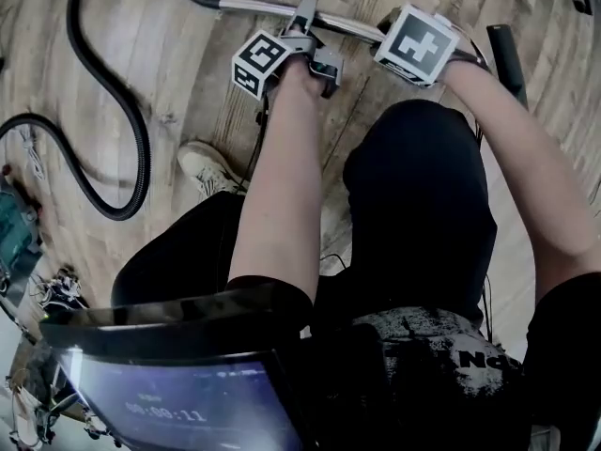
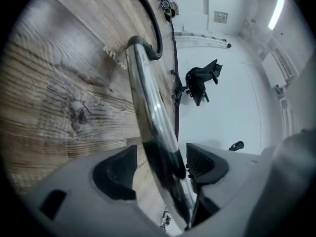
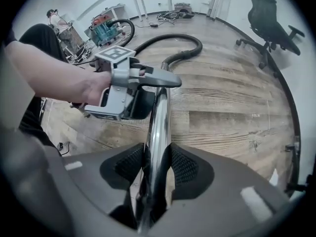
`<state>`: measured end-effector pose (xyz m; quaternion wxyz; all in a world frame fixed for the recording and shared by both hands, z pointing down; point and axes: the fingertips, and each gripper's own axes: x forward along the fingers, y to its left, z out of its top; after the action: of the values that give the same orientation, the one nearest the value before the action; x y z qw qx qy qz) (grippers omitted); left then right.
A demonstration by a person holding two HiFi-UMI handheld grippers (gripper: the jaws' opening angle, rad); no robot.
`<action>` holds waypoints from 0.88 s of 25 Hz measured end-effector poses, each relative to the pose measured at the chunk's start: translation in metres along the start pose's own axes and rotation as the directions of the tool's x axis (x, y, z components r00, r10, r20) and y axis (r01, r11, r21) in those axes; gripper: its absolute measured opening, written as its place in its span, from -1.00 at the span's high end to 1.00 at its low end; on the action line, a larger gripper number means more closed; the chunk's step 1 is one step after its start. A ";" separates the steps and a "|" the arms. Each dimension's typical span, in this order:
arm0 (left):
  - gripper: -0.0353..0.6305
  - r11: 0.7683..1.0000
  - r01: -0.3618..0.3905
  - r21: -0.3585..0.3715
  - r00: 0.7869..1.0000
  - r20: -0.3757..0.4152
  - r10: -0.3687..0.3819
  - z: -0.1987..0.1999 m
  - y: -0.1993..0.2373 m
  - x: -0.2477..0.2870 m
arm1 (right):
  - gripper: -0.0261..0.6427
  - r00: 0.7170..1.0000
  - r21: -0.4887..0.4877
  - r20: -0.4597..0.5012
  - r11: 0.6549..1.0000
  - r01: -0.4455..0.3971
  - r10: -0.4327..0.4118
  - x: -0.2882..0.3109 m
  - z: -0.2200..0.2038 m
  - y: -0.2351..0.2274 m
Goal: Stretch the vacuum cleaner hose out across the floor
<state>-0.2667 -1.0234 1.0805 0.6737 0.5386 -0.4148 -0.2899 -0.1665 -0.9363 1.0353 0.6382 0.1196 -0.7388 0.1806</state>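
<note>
R gripper [image 3: 157,169] tight on chrome tube [image 3: 159,115], L gripper [image 2: 160,164] wide-open round it; screen [image 1: 178,404] 00:08:11

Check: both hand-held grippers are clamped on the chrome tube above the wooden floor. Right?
Only the right hand-held gripper is clamped on the chrome tube above the wooden floor; the left gripper view shows the left hand-held gripper open around it.

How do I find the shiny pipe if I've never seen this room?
Look down at the pale wooden plank floor, where a long black ribbed hose snakes about. Its end joins a thin chrome metal tube, which passes through the left gripper and right gripper. It alone is stiff, smooth and mirror-bright.
</note>
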 end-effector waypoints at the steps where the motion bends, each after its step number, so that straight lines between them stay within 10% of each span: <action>1: 0.01 0.999 0.029 -0.033 0.999 0.016 -0.028 -0.001 -0.009 0.006 | 0.39 1.000 -0.007 -0.001 1.000 0.006 -0.006 -0.007 -0.002 0.001; 6: 0.49 0.965 0.126 -0.232 0.989 0.104 -0.105 0.001 -0.029 0.009 | 0.39 0.999 -0.044 0.033 0.999 0.006 -0.005 -0.021 -0.005 0.008; 15: 0.49 0.976 0.203 0.075 0.976 0.061 -0.208 0.004 -0.105 0.000 | 0.48 0.957 -0.195 0.100 0.938 0.286 -0.272 0.001 0.020 -0.033; 22: 0.47 0.962 0.202 0.184 0.975 0.050 -0.215 0.010 -0.137 -0.012 | 0.63 0.956 -0.157 0.177 0.952 0.263 -0.235 -0.006 0.031 -0.031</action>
<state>-0.2733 -1.0528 0.9457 0.5736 0.6269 -0.4032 -0.3396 -0.1810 -0.9774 1.0287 0.6040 0.1681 -0.7787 0.0214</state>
